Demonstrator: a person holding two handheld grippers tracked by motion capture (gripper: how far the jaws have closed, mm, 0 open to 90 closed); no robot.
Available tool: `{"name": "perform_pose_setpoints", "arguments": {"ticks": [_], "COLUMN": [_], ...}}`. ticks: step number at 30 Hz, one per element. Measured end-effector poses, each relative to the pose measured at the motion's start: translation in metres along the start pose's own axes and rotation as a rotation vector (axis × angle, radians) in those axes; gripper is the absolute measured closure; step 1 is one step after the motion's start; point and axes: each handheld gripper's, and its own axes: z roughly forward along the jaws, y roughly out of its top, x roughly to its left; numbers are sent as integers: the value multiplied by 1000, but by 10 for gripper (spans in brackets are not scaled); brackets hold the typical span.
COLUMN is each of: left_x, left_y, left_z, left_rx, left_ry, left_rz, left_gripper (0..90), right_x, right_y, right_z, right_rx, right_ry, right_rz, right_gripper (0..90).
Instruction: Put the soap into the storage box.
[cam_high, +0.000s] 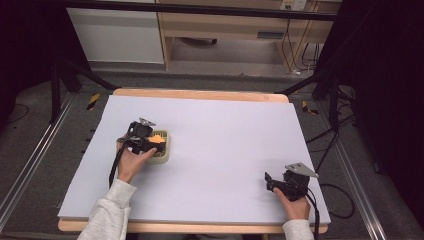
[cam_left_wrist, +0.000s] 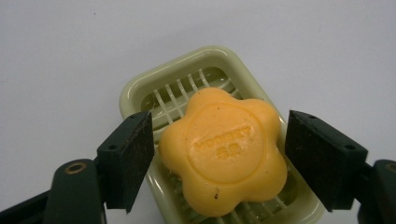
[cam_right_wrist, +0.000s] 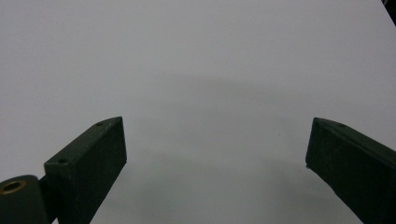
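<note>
we straddle the soap (cam_left_wrist: 223, 151) in its dish (cam_left_wrist: 140, 88) at counter (cam_high: 225, 150) left, left hand-held gripper (cam_left_wrist: 219, 163) wide, jaws not touching. next: close on soap, lift. right hand-held gripper (cam_right_wrist: 217, 163) wide, idle near the right edge.

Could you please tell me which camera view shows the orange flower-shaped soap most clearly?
The left gripper view: the soap lies in the green soap dish, close up, with its stamped lettering visible, between the open left tool. The high view shows a small orange patch.
</note>
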Motion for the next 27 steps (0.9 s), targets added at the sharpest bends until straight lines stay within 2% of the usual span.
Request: {"name": "perform_pose_setpoints", "arguments": {"ticks": [4, 8, 18, 22, 27], "left_x": [0, -4, -23, -33, -49], "left_y": [1, 1, 1, -1, -5], "left_z": [-6, -12, -18, -18, -19], "left_rx": [-24, -62, -107, -114, -123], "left_ry": [-5, -29, -59, -85, -99], "left_rz": [-10, -18, 17, 31, 73], "left_gripper": [232, 232, 235, 242, 245], "right_x": [0, 0, -1, -1, -1], "right_y": [0, 0, 0, 0, 0], "right_z": [0, 0, -1, -1, -1], "right_rx": [-2, -4, -10, -9, -10], "right_ry": [-1, -4, -4, -1, -3], "right_rz": [1, 3, 4, 10, 8], "right_gripper": [56, 56, 57, 56, 56]}}
